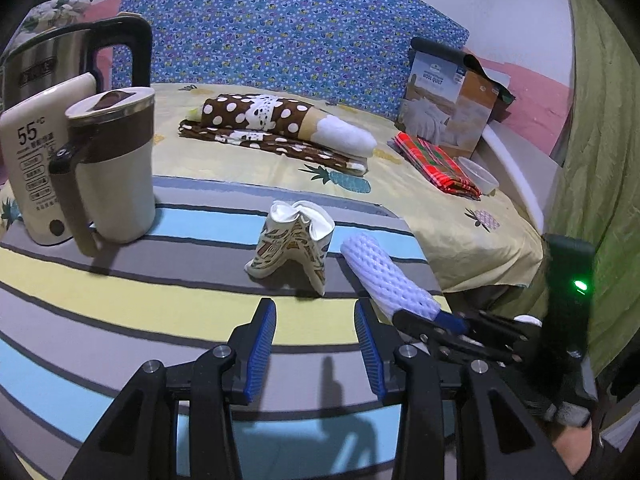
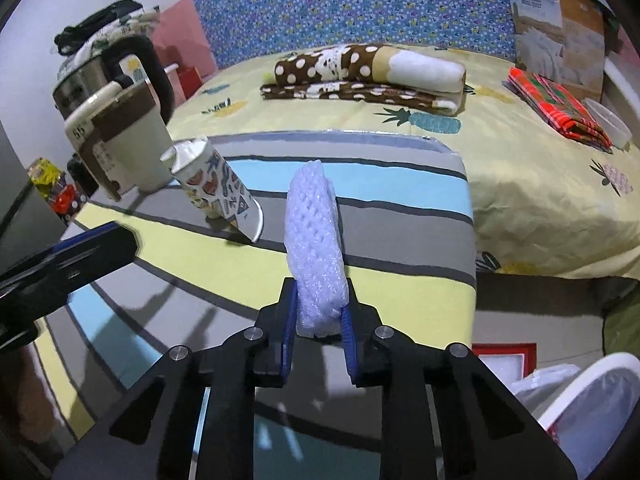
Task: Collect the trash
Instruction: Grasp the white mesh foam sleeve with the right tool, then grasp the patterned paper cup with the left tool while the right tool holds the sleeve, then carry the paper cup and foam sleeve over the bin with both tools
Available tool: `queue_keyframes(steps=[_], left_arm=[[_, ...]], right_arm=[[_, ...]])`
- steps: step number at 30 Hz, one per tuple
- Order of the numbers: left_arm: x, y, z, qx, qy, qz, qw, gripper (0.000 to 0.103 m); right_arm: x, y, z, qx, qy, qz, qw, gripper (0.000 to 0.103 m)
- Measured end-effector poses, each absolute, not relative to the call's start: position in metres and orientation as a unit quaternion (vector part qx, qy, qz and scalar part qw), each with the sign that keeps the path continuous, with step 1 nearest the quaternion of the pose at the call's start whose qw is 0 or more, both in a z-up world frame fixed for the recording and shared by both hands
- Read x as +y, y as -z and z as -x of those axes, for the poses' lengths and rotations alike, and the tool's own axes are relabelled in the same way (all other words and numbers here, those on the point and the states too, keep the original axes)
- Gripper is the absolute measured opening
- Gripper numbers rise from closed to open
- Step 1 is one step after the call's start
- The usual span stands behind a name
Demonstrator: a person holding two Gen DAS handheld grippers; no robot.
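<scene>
A white foam net sleeve [image 2: 314,240] lies along the striped board [image 2: 400,208], and my right gripper [image 2: 318,308] is shut on its near end. The sleeve also shows in the left wrist view [image 1: 384,272], with the right gripper [image 1: 432,320] at its near end. A crushed patterned paper cup [image 1: 292,244] stands on the board, left of the sleeve; it also shows in the right wrist view [image 2: 218,192]. My left gripper [image 1: 316,316] is open and empty, just short of the cup. A white trash bin [image 2: 588,396] with a plastic liner stands at the lower right, beside the board.
A cream mug with brown lid [image 1: 114,168], a cream bottle [image 1: 32,160] and a steel kettle [image 1: 60,60] stand at the board's left. Behind is a bed [image 1: 440,216] with a folded dotted blanket [image 1: 280,128], red cloth [image 1: 436,164], plastic tub [image 1: 480,176] and quilt box [image 1: 448,100].
</scene>
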State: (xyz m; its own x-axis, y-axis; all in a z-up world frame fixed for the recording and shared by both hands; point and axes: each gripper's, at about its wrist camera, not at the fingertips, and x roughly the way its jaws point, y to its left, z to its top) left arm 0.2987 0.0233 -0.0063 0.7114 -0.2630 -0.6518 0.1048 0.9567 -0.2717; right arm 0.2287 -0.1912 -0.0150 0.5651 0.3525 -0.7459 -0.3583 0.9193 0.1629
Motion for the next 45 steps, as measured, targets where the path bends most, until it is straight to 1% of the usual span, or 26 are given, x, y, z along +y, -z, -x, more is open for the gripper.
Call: queue_keyframes(steps=[7,16,18,20,21,22,29,45], left_arm=[[0.011,0.017,-0.323,0.373,0.089,0.122,0.916,0.041],[0.0,0.029,-0.356,0.378,0.064,0.121,0.916,0.041],[0.0,0.032,-0.361,0.378,0.059,0.124,0.915,0.036],[-0.001,0.034,-0.365,0.379,0.057,0.121,0.916,0.022],[-0.002,0.035,-0.367,0.38,0.058,0.121,0.915,0.017],[-0.002,0.036,-0.367,0.382,0.057,0.12,0.915,0.009],[-0.006,0.026,-0.347,0.374,0.069,0.104,0.919,0.007],[-0.04,-0.019,-0.232,0.345,0.133,0.056,0.928,0.007]], right_arm=[[-0.206,0.009,-0.212,0.413,-0.195,-0.015,0.89,0.022],[-0.219,0.012,-0.222,0.413,-0.188,-0.03,0.891,0.022],[-0.22,0.013,-0.225,0.413,-0.188,-0.032,0.891,0.022],[-0.222,0.013,-0.224,0.412,-0.188,-0.035,0.891,0.022],[-0.223,0.013,-0.222,0.411,-0.189,-0.036,0.891,0.022],[-0.224,0.012,-0.221,0.41,-0.189,-0.037,0.891,0.022],[-0.228,0.005,-0.211,0.397,-0.19,-0.038,0.897,0.022],[-0.244,-0.028,-0.146,0.354,-0.18,-0.031,0.917,0.022]])
